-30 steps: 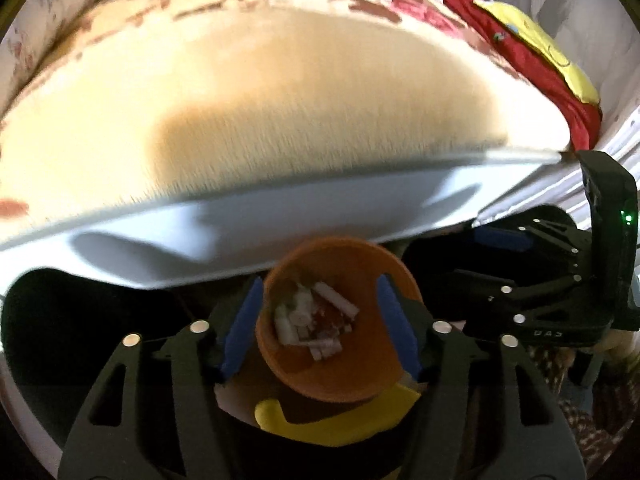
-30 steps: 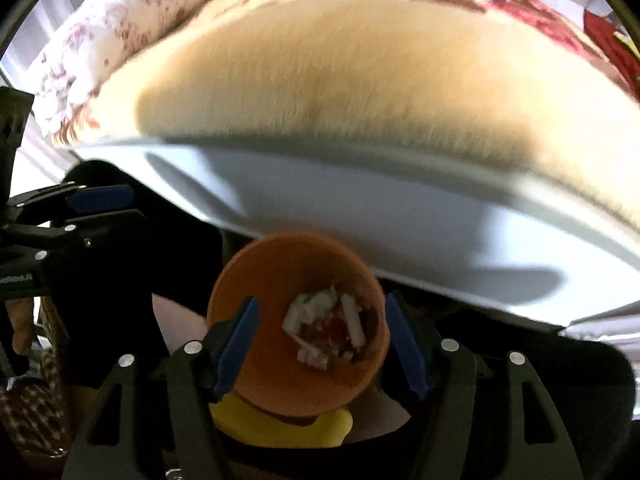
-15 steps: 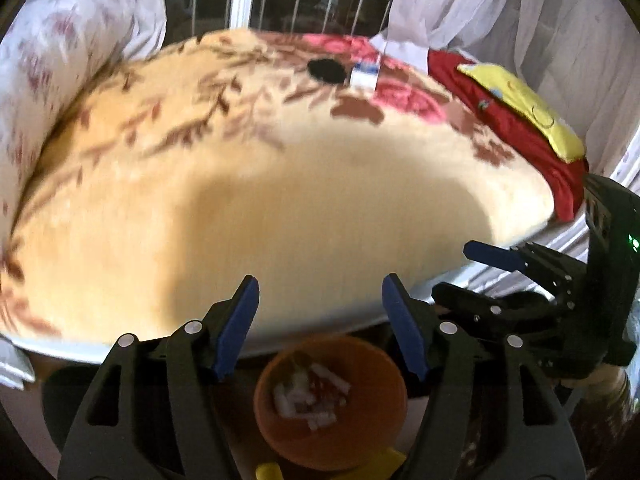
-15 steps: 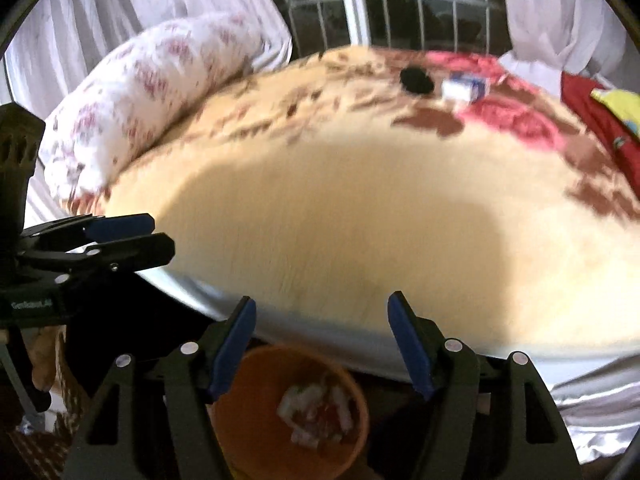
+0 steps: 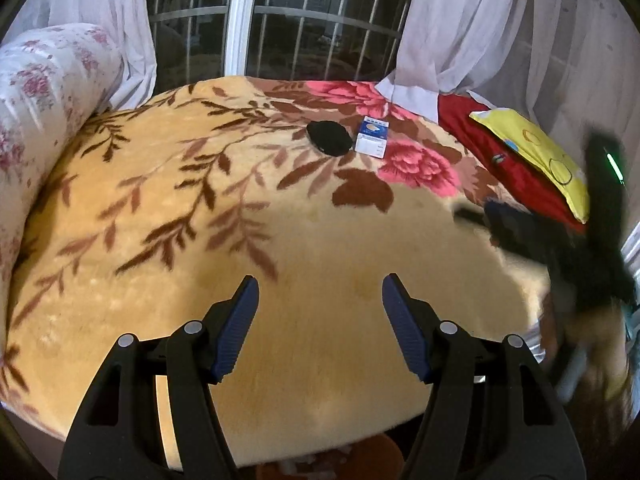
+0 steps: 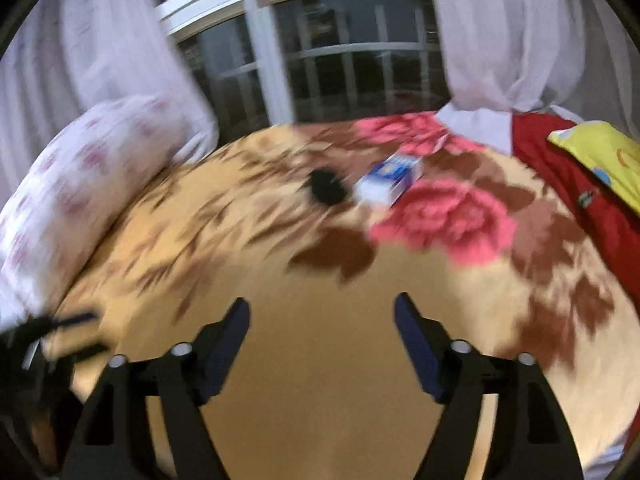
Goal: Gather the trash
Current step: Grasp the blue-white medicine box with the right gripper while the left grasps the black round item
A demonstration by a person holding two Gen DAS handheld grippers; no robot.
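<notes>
A small blue and white box (image 5: 371, 136) and a black crumpled thing (image 5: 327, 137) lie side by side far back on a yellow floral blanket (image 5: 200, 216). Both show blurred in the right wrist view, the box (image 6: 390, 183) and the black thing (image 6: 326, 188). My left gripper (image 5: 319, 302) is open and empty above the blanket's near part. My right gripper (image 6: 322, 322) is open and empty too; it also appears blurred at the right of the left wrist view (image 5: 520, 232). An orange bin's rim (image 5: 332, 464) with white scraps peeks out at the bottom edge.
A floral white bolster (image 5: 36, 92) lies along the left. A red pillow (image 5: 512, 160) with a yellow cushion (image 5: 536, 152) on it lies at the right. A barred window (image 5: 280, 28) and white curtains (image 5: 472, 24) stand behind the bed.
Both grippers have risen from the orange bin below the bed edge to above the blanket. The bin has dropped almost out of view. The box and black thing now show closer.
</notes>
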